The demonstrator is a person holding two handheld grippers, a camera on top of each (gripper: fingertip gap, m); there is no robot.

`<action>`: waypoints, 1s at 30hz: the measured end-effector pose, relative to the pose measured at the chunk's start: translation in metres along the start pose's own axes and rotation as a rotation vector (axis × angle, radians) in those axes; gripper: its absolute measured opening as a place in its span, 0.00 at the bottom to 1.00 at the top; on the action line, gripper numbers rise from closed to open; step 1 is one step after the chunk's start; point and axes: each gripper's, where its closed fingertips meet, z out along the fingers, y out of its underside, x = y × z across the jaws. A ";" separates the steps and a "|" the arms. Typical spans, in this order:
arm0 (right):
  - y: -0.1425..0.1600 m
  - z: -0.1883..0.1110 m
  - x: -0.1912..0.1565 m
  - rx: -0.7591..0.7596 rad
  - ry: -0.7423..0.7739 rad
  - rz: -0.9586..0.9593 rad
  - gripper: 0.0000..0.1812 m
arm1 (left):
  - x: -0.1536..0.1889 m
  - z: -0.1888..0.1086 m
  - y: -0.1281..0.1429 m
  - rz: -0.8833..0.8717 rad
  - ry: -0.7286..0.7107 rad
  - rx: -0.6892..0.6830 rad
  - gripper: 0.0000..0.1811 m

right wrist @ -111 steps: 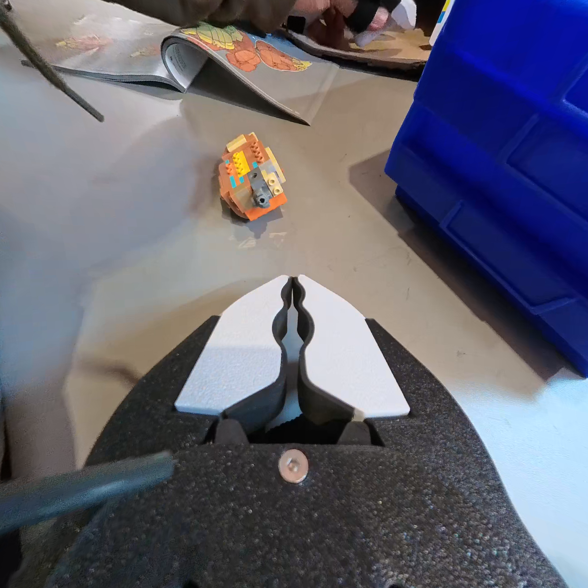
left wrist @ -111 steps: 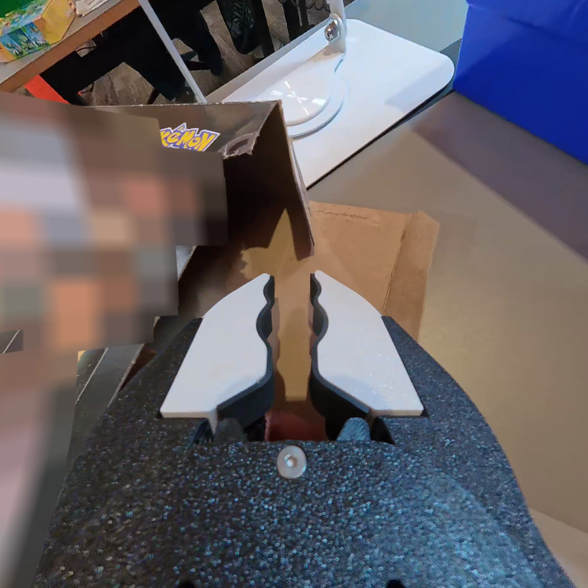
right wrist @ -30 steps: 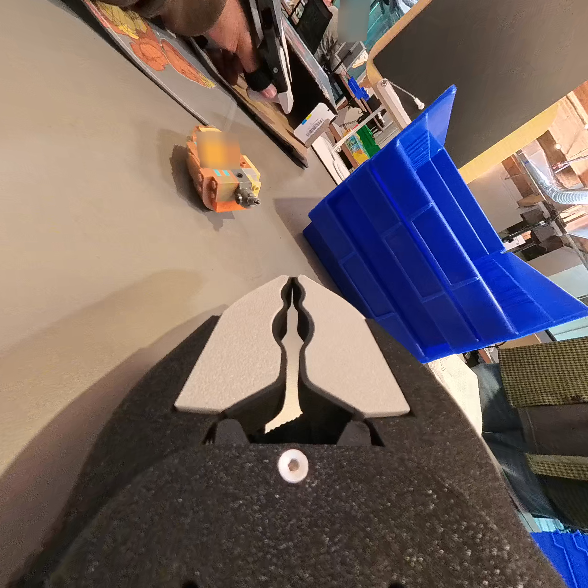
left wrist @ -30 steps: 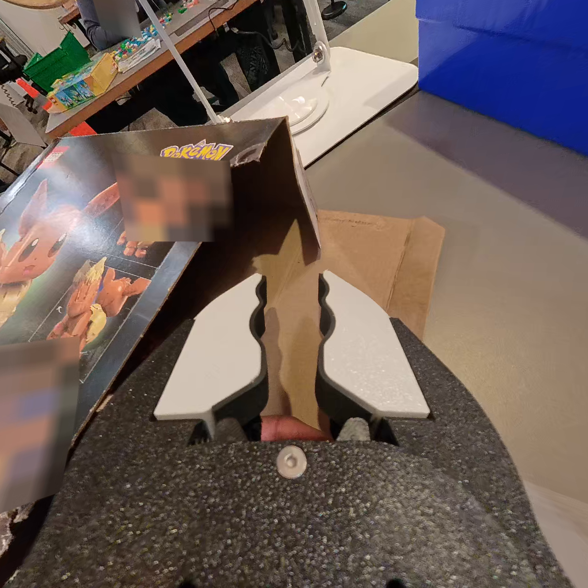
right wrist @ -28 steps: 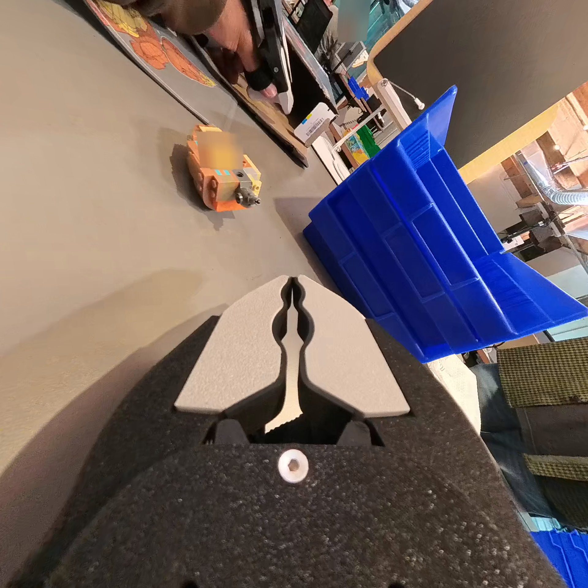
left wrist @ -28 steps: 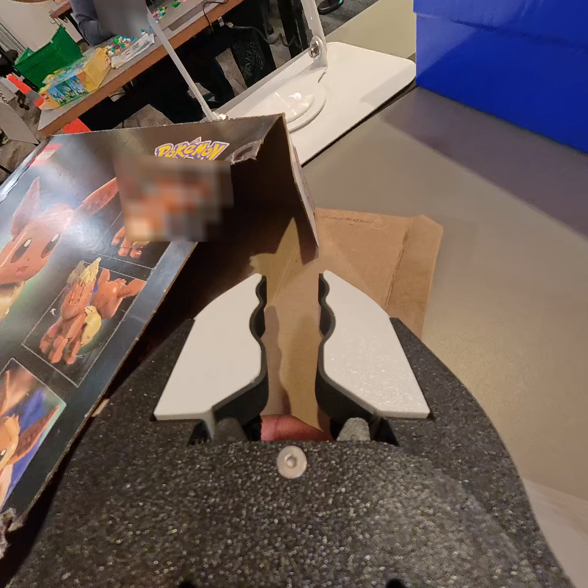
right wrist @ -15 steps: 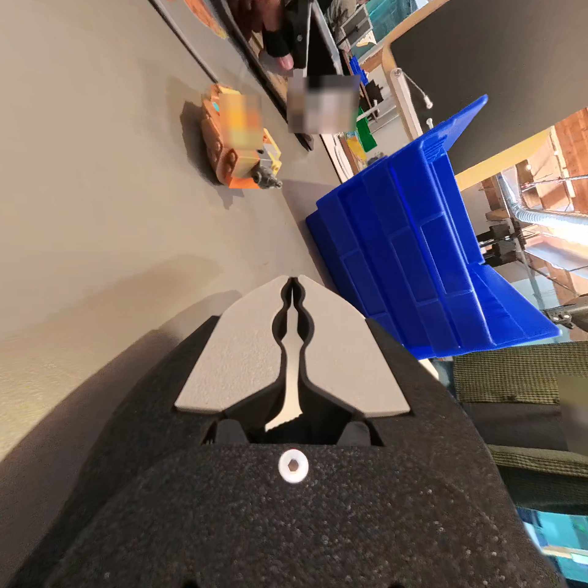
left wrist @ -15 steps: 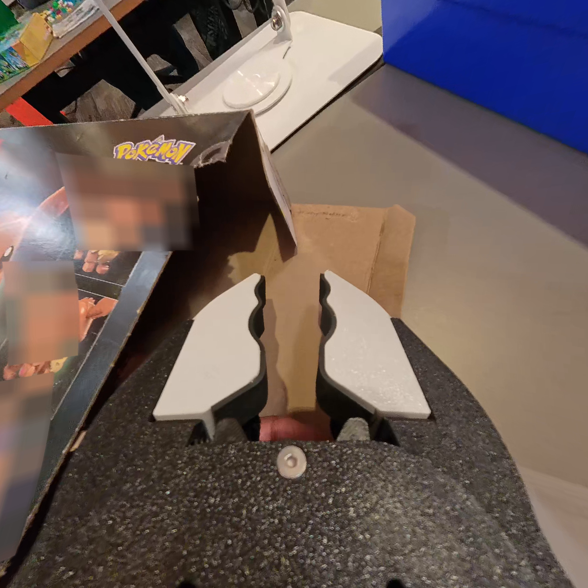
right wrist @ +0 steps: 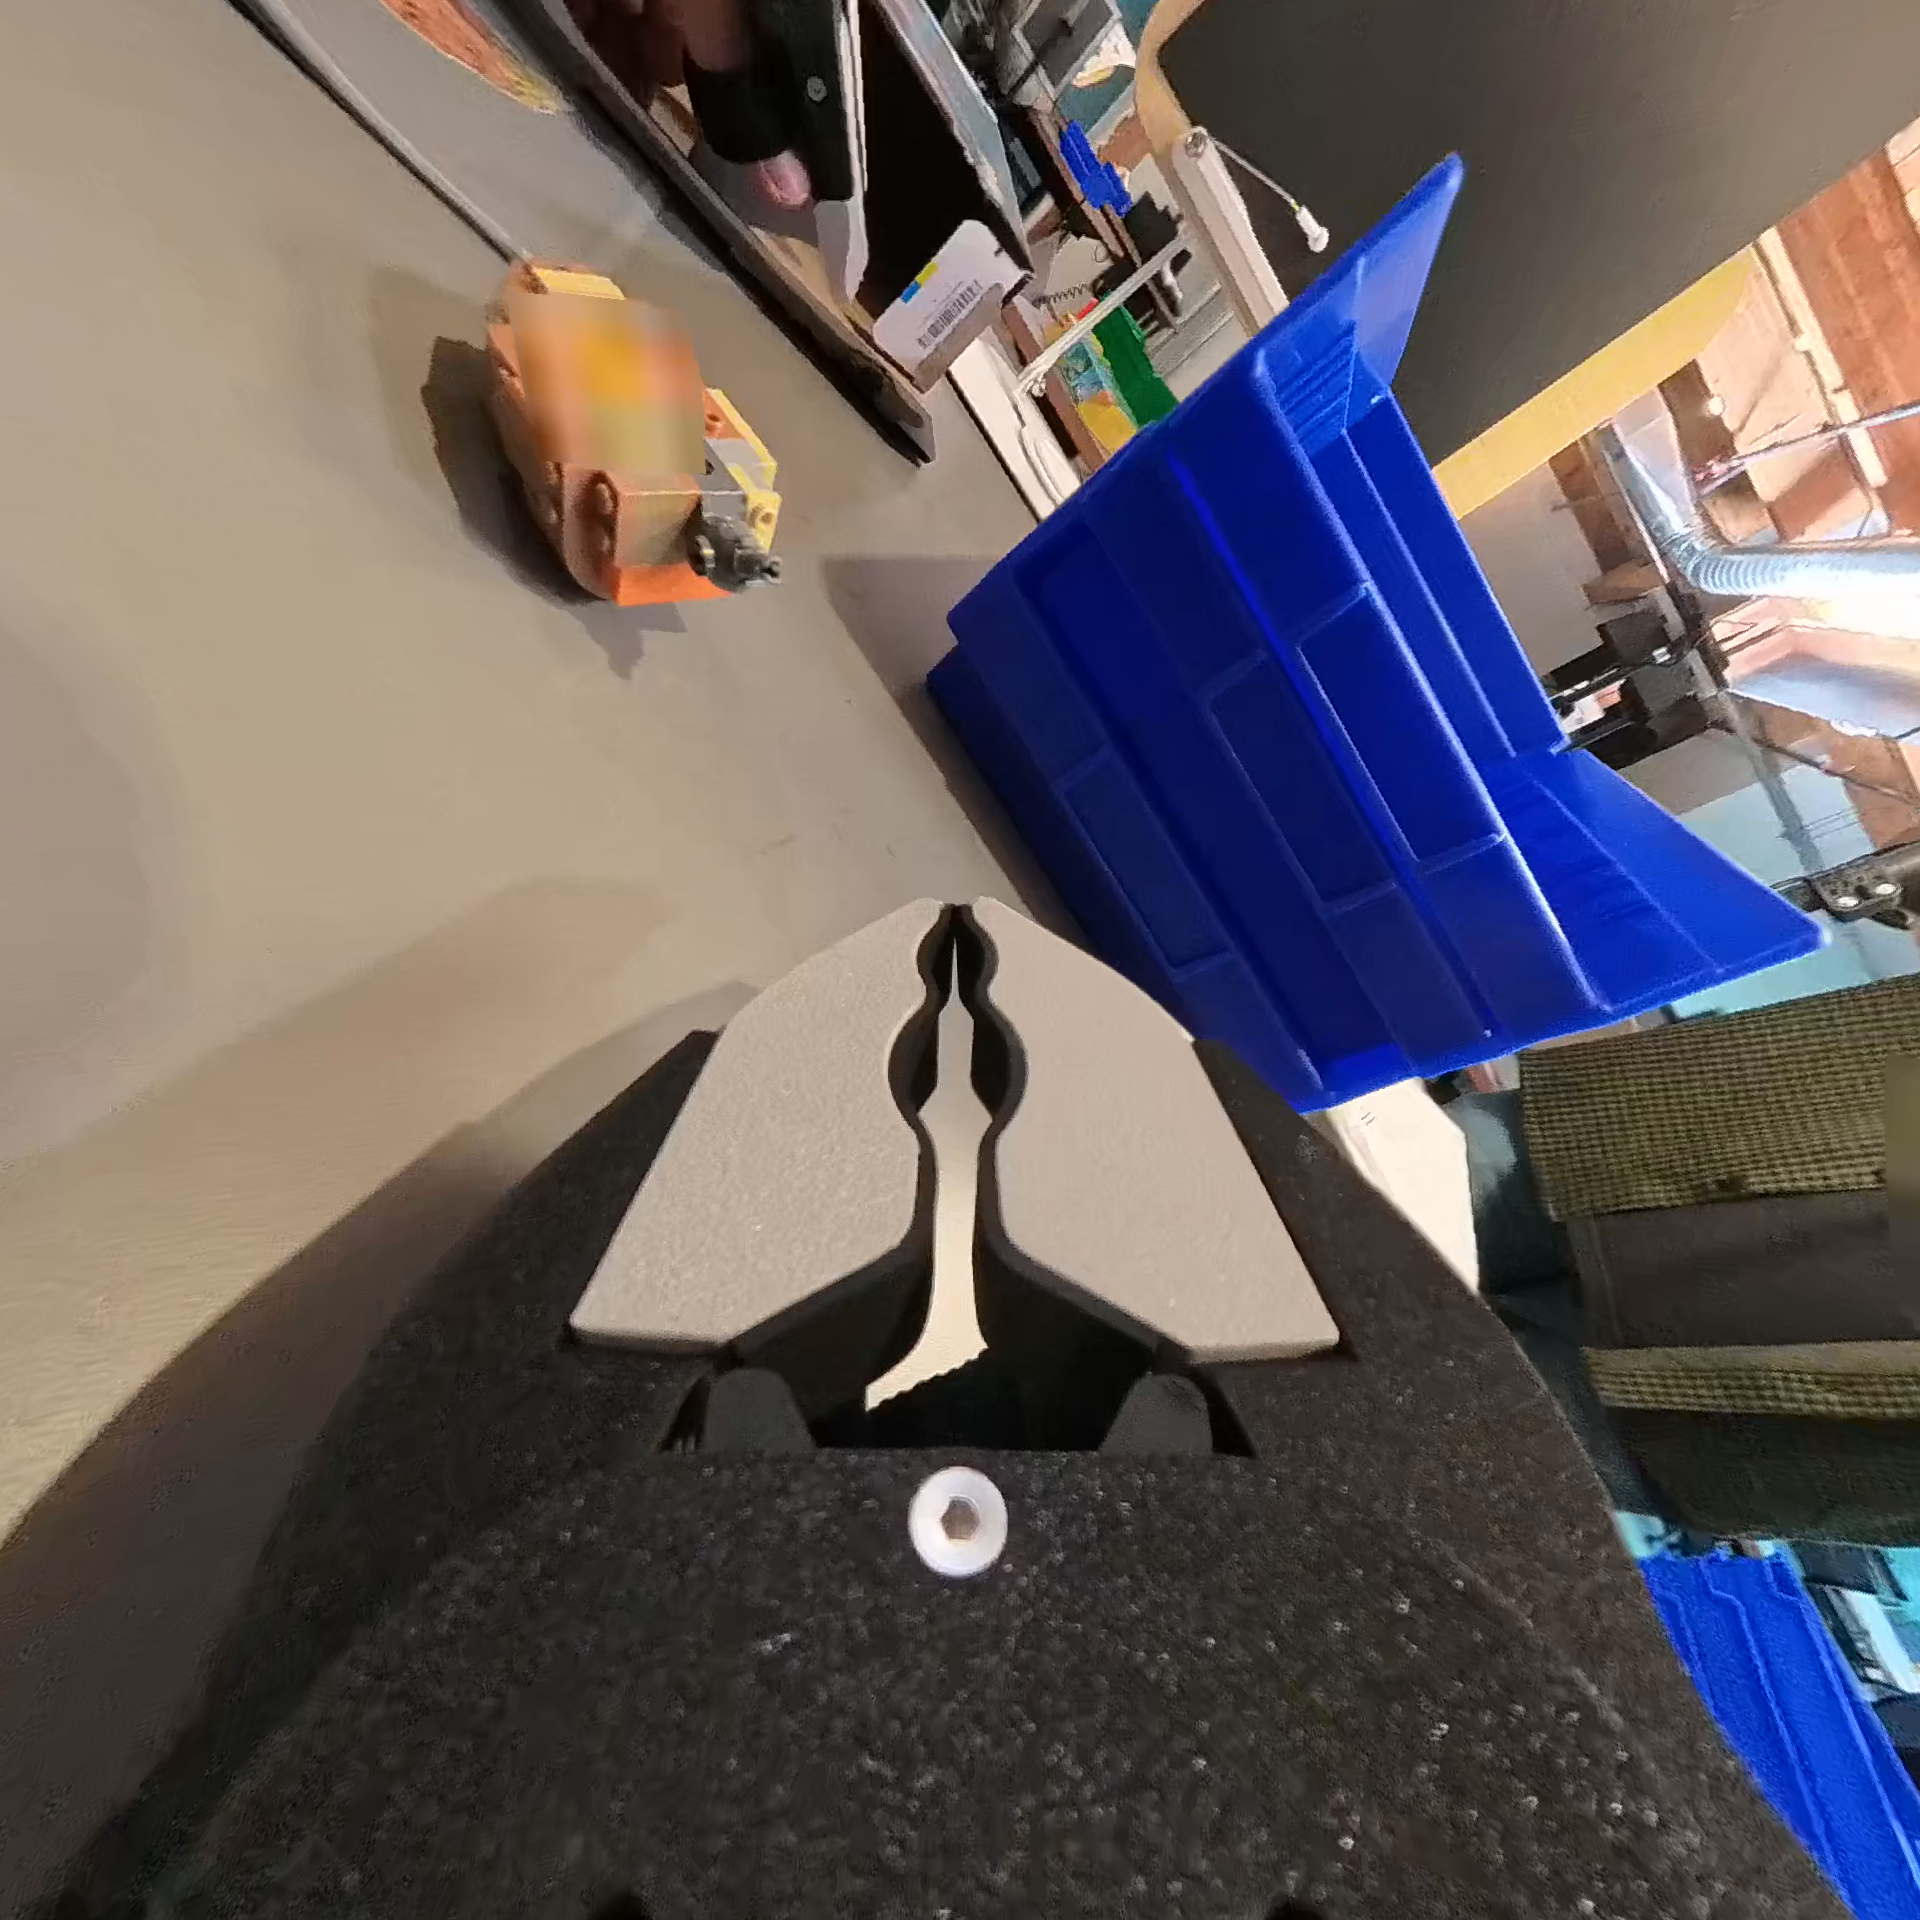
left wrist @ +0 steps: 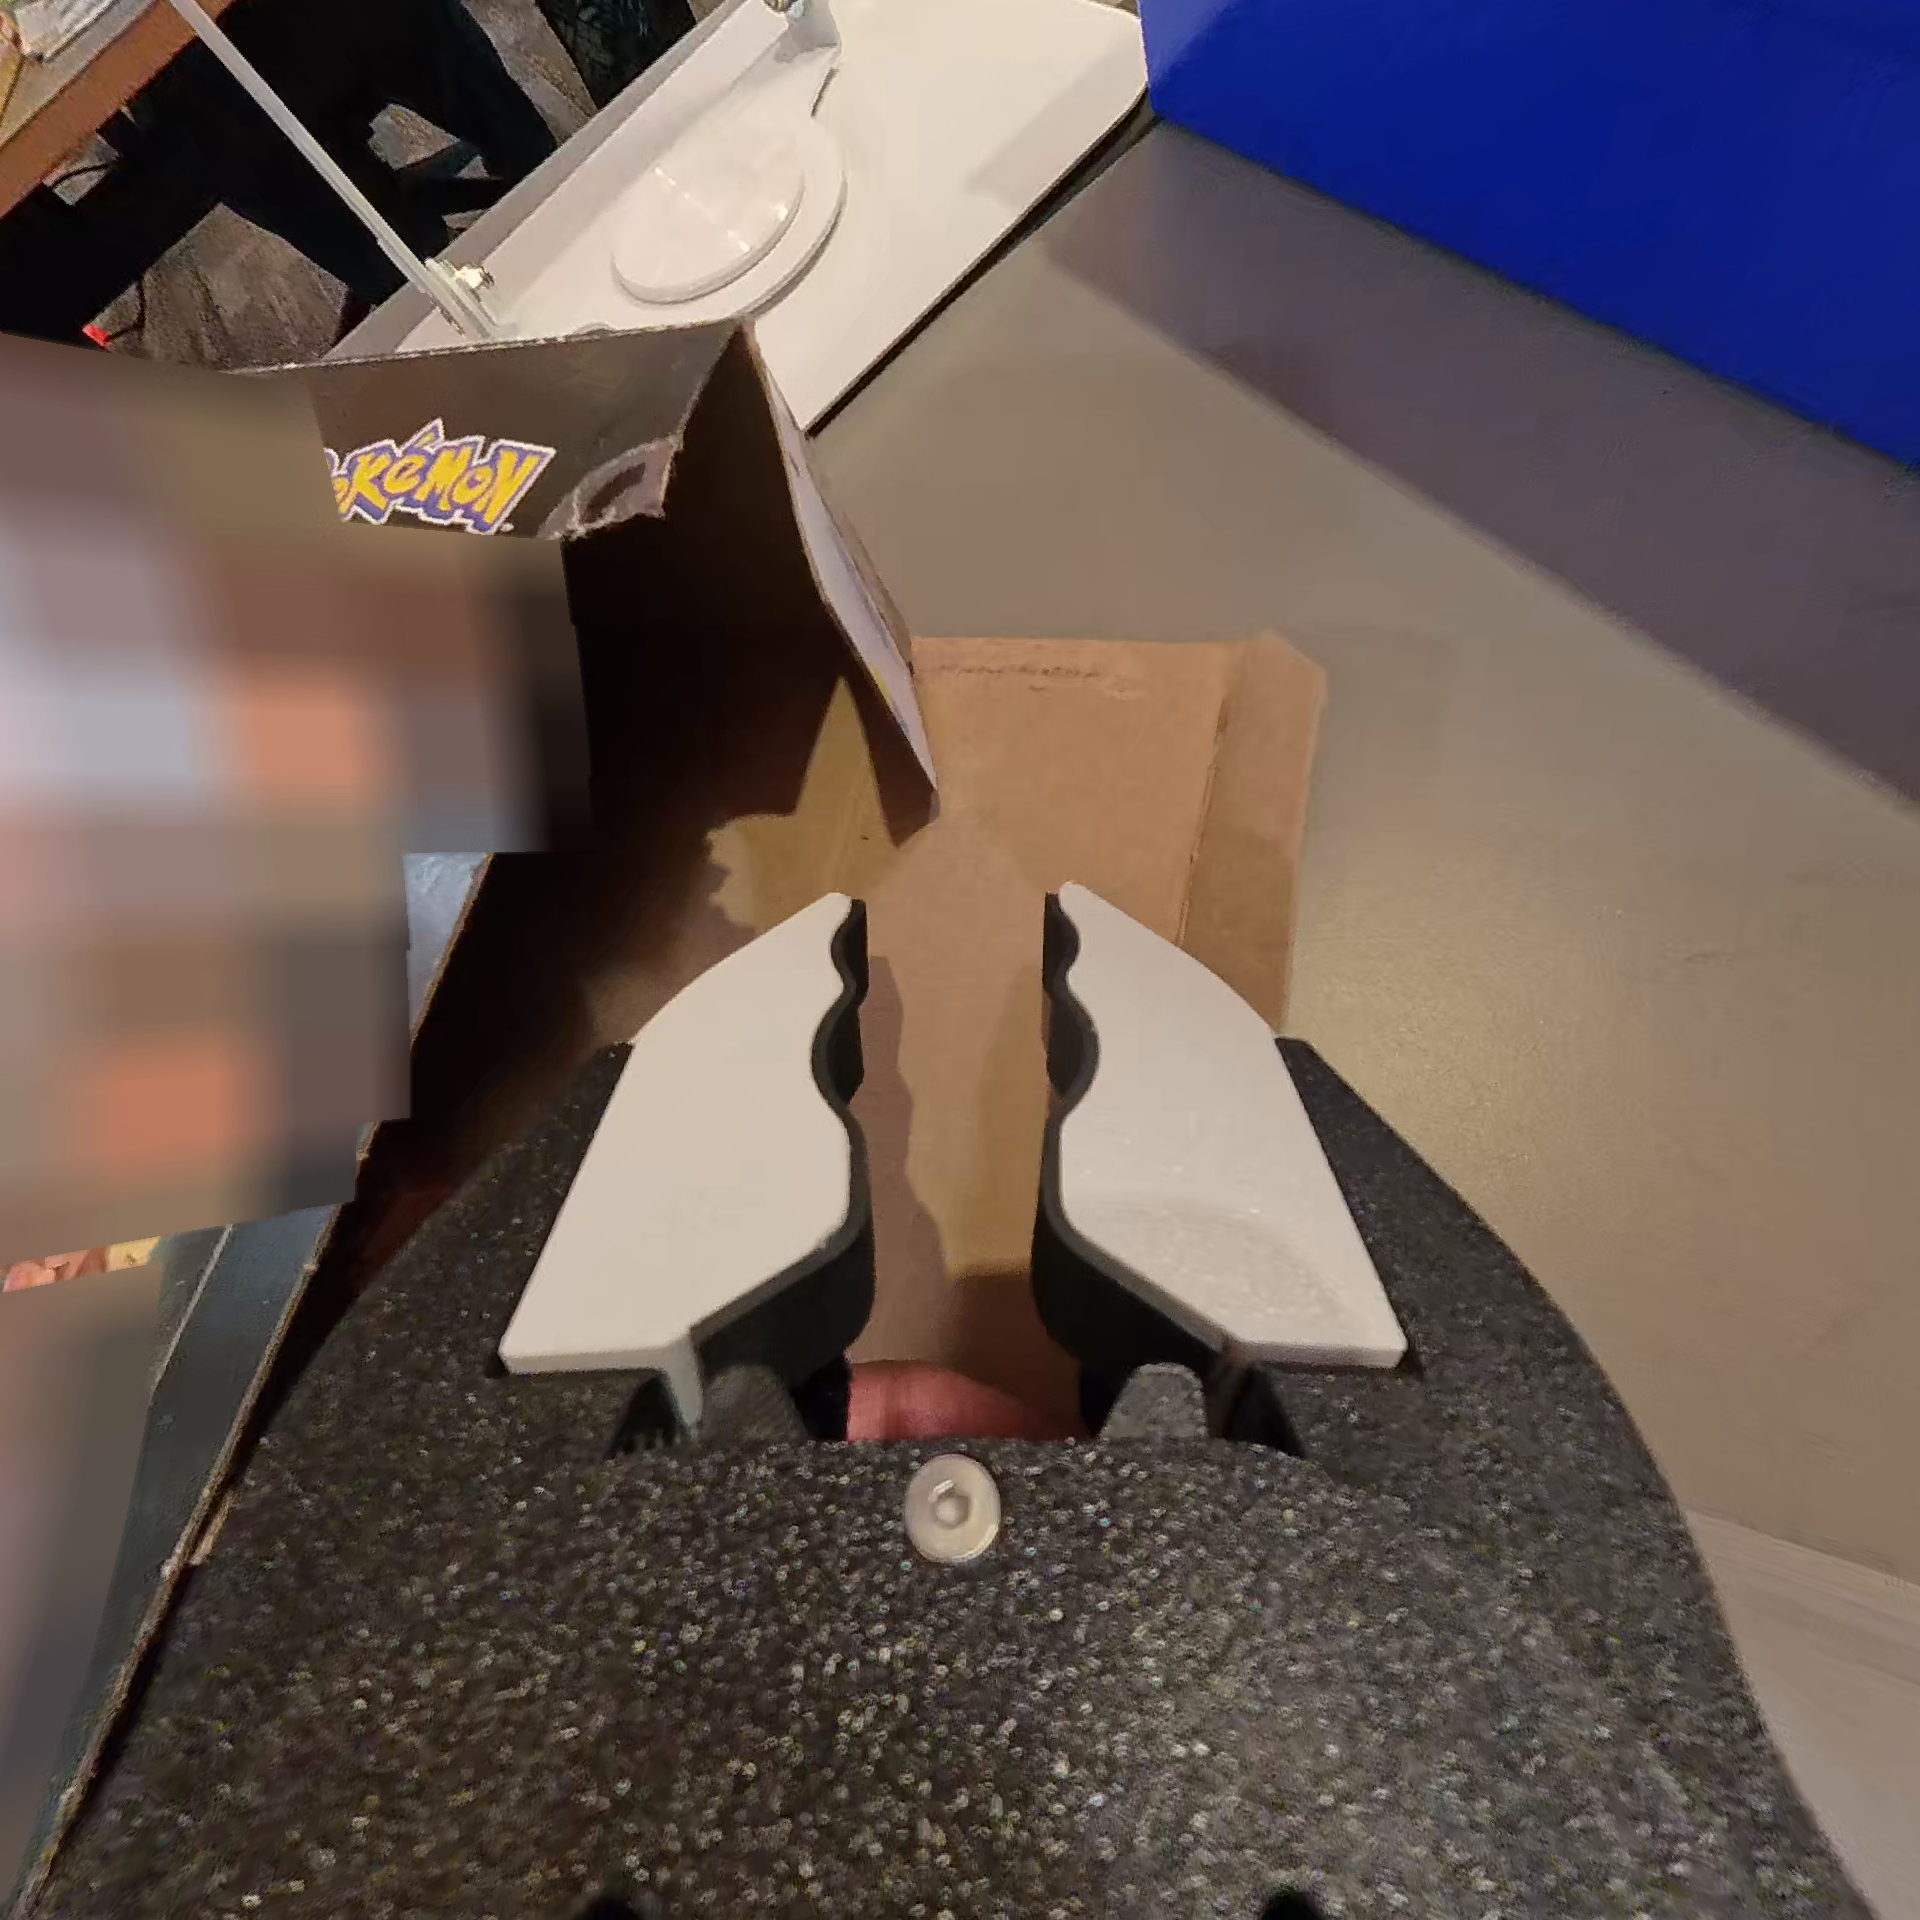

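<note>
We are holding our left gripper [left wrist: 948,904] with its jaws a little way apart and nothing between them. It is hanging over the open end of a dark cardboard toy box [left wrist: 665,582]. A brown flap [left wrist: 1101,769] of the box is lying flat on the grey table [left wrist: 1558,935] right under the fingers. A big blurry patch is covering most of the box's picture side, so we are not seeing what is drawn there. There is a yellow and blue logo on the box top, and a white label is showing on the raised flap's edge, too tilted to make out. A bit of a finger [left wrist: 935,1403] is peeking out behind the jaws, mostly hidden. A white lamp base [left wrist: 935,135] is sitting past the box, cut off at the top. A blue bin [left wrist: 1558,187] is filling the top right corner.

We are holding our right gripper [right wrist: 954,914] with its jaws pressed together at the tips, gripping nothing. It is tilted, so the table is looking slanted. A small orange brick model [right wrist: 623,457] is sitting on the table well ahead of it, partly blurred. The blue bin [right wrist: 1299,727] is standing just beside the fingers on the right. Far off, our other gripper is showing near the box, too small to see clearly. A white sticker with a barcode [right wrist: 935,301] is showing there too.
</note>
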 end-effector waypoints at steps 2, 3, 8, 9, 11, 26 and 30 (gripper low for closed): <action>0.001 0.001 0.002 -0.002 -0.011 0.037 0.00 | 0.001 0.001 0.000 0.008 0.003 -0.010 0.18; 0.002 0.002 0.004 -0.005 -0.016 0.054 0.00 | 0.002 0.001 0.000 0.009 0.009 -0.014 0.18; 0.004 0.003 0.007 -0.014 -0.027 0.099 0.00 | -0.005 -0.005 -0.010 -0.026 -0.011 0.016 0.18; 0.004 0.003 0.007 -0.013 -0.028 0.099 0.00 | -0.011 -0.007 -0.013 -0.032 -0.039 0.024 0.18; 0.003 0.003 0.006 -0.006 -0.027 0.091 0.00 | -0.027 -0.015 -0.018 -0.042 -0.121 0.049 0.18; 0.000 0.001 0.003 0.012 -0.023 0.047 0.00 | -0.069 -0.045 -0.036 -0.041 -0.166 0.140 0.16; -0.001 0.000 0.002 0.016 -0.026 0.045 0.00 | -0.073 -0.047 -0.044 -0.063 -0.130 0.146 0.16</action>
